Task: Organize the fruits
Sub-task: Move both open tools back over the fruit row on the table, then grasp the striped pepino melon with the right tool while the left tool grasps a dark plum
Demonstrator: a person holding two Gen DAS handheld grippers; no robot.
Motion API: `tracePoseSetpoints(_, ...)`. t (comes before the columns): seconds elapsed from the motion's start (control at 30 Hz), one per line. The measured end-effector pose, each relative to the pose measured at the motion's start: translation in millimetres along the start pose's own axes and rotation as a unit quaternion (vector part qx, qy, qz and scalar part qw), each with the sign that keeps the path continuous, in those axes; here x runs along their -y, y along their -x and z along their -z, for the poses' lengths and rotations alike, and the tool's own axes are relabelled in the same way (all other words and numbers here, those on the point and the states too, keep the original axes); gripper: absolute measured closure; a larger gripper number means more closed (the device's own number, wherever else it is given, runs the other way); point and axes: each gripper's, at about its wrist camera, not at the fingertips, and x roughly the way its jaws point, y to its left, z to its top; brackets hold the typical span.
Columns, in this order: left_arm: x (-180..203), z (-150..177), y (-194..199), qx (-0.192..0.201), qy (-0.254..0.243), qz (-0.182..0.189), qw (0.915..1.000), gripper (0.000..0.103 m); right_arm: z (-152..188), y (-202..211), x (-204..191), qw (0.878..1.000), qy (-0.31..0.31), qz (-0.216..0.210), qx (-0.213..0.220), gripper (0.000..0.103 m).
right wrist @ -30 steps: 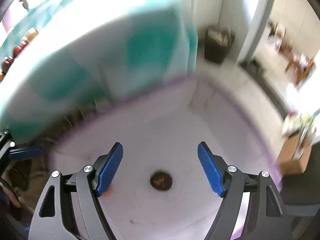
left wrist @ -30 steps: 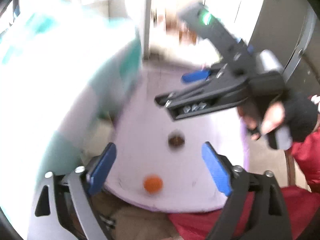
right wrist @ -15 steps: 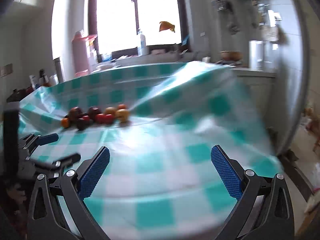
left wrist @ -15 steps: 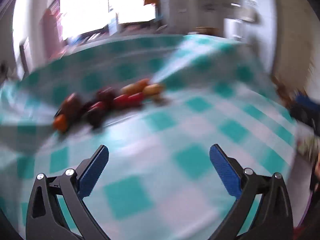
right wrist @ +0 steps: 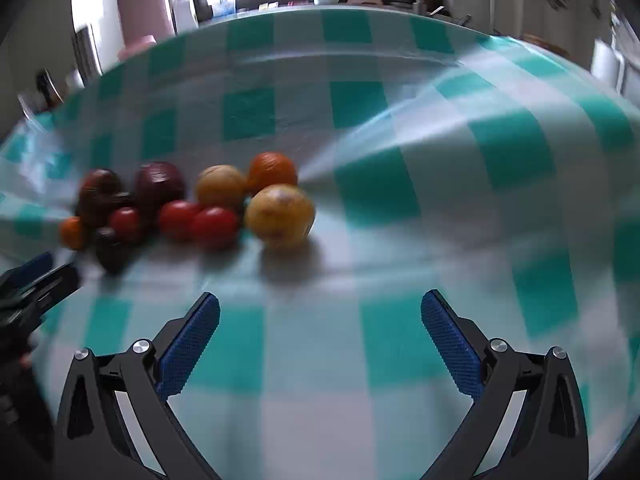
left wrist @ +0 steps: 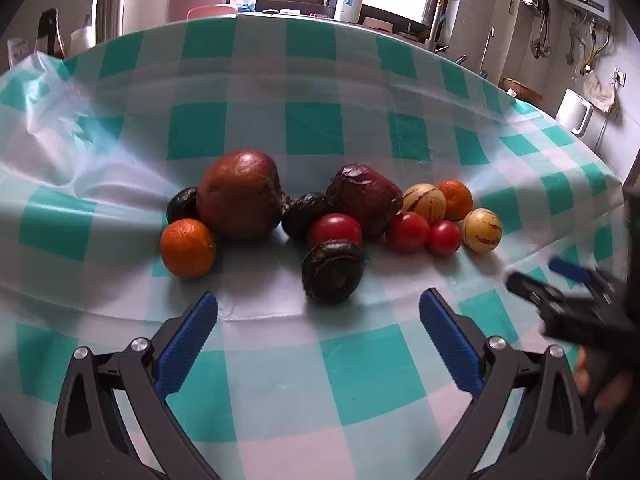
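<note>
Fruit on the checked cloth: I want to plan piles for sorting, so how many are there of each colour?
Orange: 2
Red, small and round: 3
Yellow with stripes: 2
Dark, wrinkled: 3
Large reddish-brown: 1
Large dark red: 1
Total: 12

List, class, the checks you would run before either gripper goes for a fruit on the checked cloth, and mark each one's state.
1. Left gripper open, nothing between its pads: ok.
2. Right gripper open and empty: ok.
3. Fruit pile in view, on the tablecloth: ok.
4. Dark wrinkled fruit stands free at the front: ok.
5. Place to sort fruits into in view: not ok.
6. Right wrist view sharp: not ok, blurred.
</note>
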Motion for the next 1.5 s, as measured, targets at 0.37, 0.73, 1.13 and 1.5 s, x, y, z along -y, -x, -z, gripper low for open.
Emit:
tracePoseSetpoints(0.37, -4.7, -6.4, -21.8, -0.024, 0.005, 0.006, 0.9997, 0.01, -27.5, -34.3, -10.6, 0.998, 0.059, -0.026, -0.022, 0.028)
tracePoseSetpoints(0.73, 9.7, -20.3, -54.1, -0.058, -0.011, 0.004, 0.9983, 0.036, -23.4, -31.0, 8.5, 0.997, 0.028, -0.069, -0.015, 0.058)
tracePoseSetpoints(1.13, 11.7, -15.0, -50.3, -0.039, -0.001, 0.024, 0.999, 0.064, -29.2, -29.5, 26.6, 0.997, -0.015, -0.072, -0.01, 0.058)
tracePoseSetpoints(1.5, -16.7, -1.1, -7.5, 0.025, 0.073, 0.03, 0.9966, 0.065, -9.4, -5.9, 39.5, 0.991, -0.077, -0.108, -0.006, 0.058)
